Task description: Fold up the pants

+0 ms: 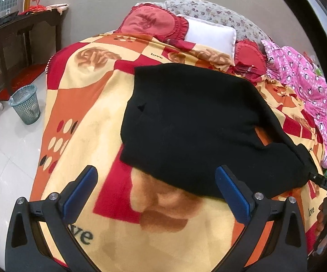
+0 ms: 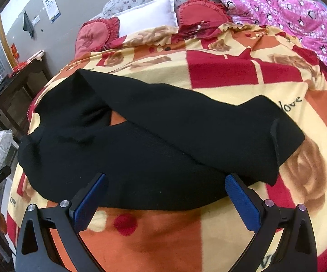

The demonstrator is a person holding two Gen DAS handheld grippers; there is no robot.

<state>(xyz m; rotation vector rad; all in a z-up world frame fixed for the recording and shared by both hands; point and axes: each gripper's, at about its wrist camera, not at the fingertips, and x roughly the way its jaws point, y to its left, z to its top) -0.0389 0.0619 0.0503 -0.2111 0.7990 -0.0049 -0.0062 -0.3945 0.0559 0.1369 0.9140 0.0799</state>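
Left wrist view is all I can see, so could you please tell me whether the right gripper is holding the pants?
Observer: No. The right gripper is open, with its fingers over the near edge of the black pants and gripping nothing.
Operator: Thank you. Where do the leg ends lie?
Observer: Both legs run to the right. The far leg lies over the near one there, and its hem rests on the blanket.
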